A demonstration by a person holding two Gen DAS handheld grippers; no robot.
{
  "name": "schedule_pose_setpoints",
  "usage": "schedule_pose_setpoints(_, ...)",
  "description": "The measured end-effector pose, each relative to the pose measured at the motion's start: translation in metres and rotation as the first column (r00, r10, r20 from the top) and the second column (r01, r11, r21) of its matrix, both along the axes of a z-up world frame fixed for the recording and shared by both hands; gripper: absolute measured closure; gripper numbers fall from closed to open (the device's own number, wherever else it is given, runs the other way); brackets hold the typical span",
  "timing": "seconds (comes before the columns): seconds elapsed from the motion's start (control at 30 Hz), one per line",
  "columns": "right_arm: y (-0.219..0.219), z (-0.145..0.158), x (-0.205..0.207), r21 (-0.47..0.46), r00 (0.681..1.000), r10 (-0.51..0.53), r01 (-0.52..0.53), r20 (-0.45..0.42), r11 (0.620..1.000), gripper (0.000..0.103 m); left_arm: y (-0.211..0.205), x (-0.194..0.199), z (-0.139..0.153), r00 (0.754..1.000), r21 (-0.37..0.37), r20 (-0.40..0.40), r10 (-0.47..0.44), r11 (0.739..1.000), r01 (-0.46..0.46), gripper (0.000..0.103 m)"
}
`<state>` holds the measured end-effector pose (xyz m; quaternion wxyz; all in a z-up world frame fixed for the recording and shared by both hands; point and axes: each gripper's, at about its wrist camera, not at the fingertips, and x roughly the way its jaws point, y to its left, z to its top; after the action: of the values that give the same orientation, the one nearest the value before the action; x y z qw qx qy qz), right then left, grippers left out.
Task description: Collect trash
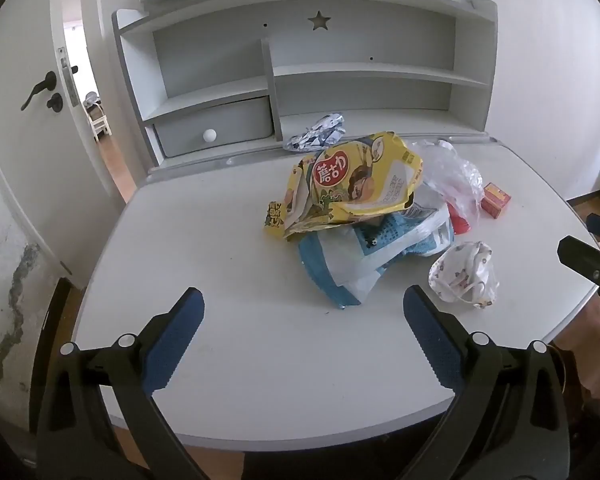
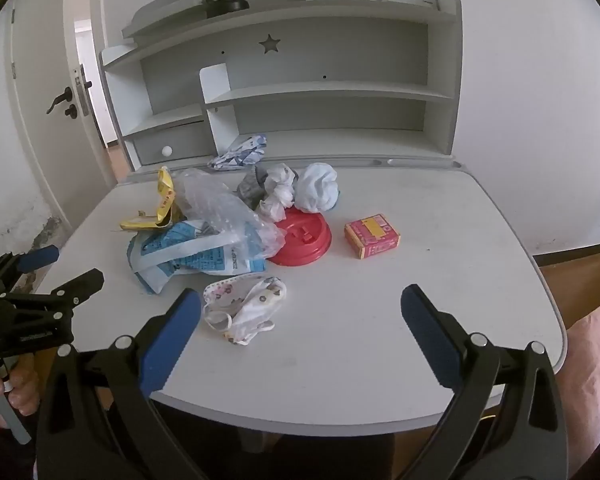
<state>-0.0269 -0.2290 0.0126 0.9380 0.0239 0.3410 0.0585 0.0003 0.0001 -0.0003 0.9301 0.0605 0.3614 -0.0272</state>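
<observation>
We see both the left gripper (image 1: pixel 303 322) and right gripper (image 2: pixel 301 322) spread wide and empty over the desk (image 1: pixel 220 360); the trash sits mid-frame, yellow snack bag (image 1: pixel 352 184) atop a blue-white pouch (image 1: pixel 364 256), printed face mask (image 2: pixel 244 308) nearest. Likely risks: thin clear plastic bag (image 2: pixel 220 208) slips from the pads; grabbing the pile knocks the red lid (image 2: pixel 304 236) or small red box (image 2: pixel 372 236) off the edge.

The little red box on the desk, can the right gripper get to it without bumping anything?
Probably yes. The red box sits alone on bare desk, apart from the red lid and the trash heap. The right gripper is open wide, holding nothing, with clear tabletop between it and the box.
</observation>
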Motion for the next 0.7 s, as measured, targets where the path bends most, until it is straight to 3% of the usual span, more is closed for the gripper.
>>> schedule_pose_setpoints(0.7,-0.0011,-0.0001,0.0000,0.008,1.000,-0.001,0.001,-0.001,1.000,0.006,0.0035,-0.0007,-0.0028,1.000,-0.003,-0.005,-0.001,1.000,0.001,0.006)
